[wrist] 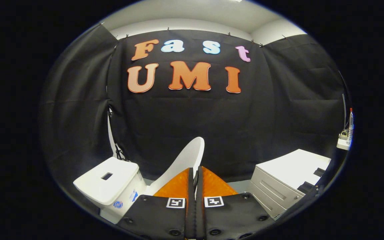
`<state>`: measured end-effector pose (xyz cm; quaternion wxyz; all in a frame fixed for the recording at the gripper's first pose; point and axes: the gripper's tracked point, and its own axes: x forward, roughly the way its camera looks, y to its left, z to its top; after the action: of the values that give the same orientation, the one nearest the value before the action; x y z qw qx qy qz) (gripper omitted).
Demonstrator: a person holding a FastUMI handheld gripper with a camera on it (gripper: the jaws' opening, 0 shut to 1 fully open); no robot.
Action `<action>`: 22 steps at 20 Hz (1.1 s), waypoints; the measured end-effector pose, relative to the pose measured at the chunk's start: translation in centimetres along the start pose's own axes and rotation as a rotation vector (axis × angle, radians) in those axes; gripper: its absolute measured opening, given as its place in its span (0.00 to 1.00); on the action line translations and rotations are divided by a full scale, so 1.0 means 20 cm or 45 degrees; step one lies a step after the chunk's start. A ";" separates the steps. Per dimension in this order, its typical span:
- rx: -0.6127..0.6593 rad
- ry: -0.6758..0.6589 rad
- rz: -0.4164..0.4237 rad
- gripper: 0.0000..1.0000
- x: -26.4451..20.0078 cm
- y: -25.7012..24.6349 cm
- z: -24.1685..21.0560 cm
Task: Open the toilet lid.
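The white toilet lid [187, 156] stands raised and tilted, rising from between my fingers up toward the black cloth wall. My gripper [196, 170] is closed to a narrow slit, and a thin white sliver of the lid's edge shows in that slit, so both fingers press on the lid. The lid's lower part is hidden behind the fingers. The white toilet tank [108, 181], with a dark flush button on its flat top, sits to the left of the fingers. The bowl and seat are out of sight below the gripper.
A white drawer cabinet [288, 178] stands to the right of the fingers. A white power strip [344, 141] hangs on the right wall above it. A white pipe [111, 133] runs up the cloth behind the tank.
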<state>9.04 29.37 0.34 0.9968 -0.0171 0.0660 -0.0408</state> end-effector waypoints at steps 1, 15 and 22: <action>-0.019 -0.004 0.017 0.07 0.00 0.06 0.03; -0.162 -0.112 0.237 0.08 -0.13 0.88 0.20; -0.235 -0.136 0.367 0.08 -0.18 1.26 0.17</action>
<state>7.99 54.80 3.17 0.9887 -0.1010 0.0179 0.1097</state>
